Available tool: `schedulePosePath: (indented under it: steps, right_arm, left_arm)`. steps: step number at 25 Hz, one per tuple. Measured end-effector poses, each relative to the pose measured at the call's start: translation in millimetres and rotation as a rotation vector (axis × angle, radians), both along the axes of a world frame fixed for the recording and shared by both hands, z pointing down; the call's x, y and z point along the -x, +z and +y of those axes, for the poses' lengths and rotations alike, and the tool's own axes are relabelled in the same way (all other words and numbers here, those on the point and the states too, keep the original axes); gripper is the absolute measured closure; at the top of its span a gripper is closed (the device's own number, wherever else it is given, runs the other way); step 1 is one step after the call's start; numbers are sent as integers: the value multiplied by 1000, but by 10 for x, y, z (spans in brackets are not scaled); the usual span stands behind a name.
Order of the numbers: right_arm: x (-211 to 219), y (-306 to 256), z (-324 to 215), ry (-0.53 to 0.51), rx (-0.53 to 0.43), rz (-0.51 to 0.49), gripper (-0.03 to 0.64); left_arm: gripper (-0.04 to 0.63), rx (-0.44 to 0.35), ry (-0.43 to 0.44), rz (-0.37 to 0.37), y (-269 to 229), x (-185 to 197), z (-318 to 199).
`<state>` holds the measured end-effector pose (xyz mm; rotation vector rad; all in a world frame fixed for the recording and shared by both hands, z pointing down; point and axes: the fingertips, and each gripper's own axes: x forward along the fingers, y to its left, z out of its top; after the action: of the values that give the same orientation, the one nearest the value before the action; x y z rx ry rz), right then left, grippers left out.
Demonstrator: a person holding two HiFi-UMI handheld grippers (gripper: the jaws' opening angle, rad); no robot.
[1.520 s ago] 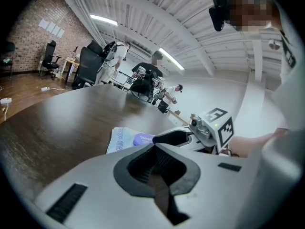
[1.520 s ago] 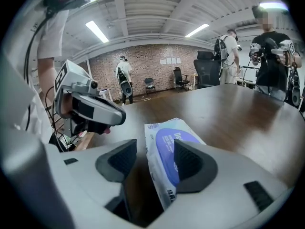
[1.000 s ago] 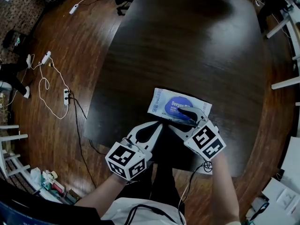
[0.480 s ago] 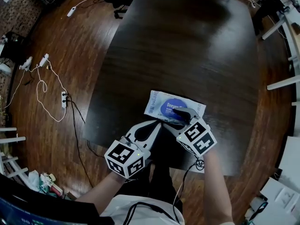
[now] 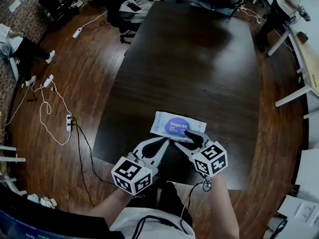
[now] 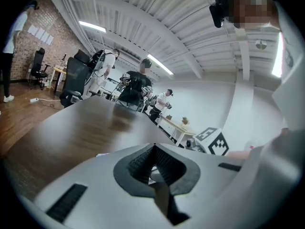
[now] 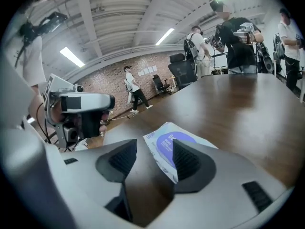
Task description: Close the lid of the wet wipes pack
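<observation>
Dark wooden table (image 5: pixel 199 59) on wood floor (image 5: pixel 75 73). Power strip (image 5: pixel 68 121) with white cables at left. Black office chair (image 5: pixel 50 1) top left. Person (image 5: pixel 285 3) beside white desk (image 5: pixel 308 41) top right.

The wet wipes pack (image 5: pixel 177 127) lay on the table (image 5: pixel 199 59) close to its near edge, roughly midway between the two near corners. The right gripper (image 5: pixel 193 135) was at the pack's near right part. The left gripper (image 5: pixel 162 143) was beside it on the left, just short of the pack's near edge. Most of the table stretched away behind the pack. On the floor (image 5: pixel 55 73), left of the table's near left corner, lay a power strip (image 5: pixel 69 119).
</observation>
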<state>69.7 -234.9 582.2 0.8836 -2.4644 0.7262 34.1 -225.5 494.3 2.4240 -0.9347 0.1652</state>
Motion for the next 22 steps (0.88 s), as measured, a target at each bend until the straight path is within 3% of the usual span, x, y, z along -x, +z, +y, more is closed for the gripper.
schedulePosePath:
  steps: [7, 14, 22]
  right_arm:
    - [-173, -421, 375, 83, -105, 9, 383]
    - [-599, -1063, 631, 196, -272, 66, 383]
    - [-1108, -2130, 824, 409, -468, 17, 385]
  left_arm:
    - [598, -44, 8, 23, -286, -24, 142]
    - [597, -124, 23, 24, -690, -185, 117]
    - [598, -292, 63, 36, -1455, -277, 176]
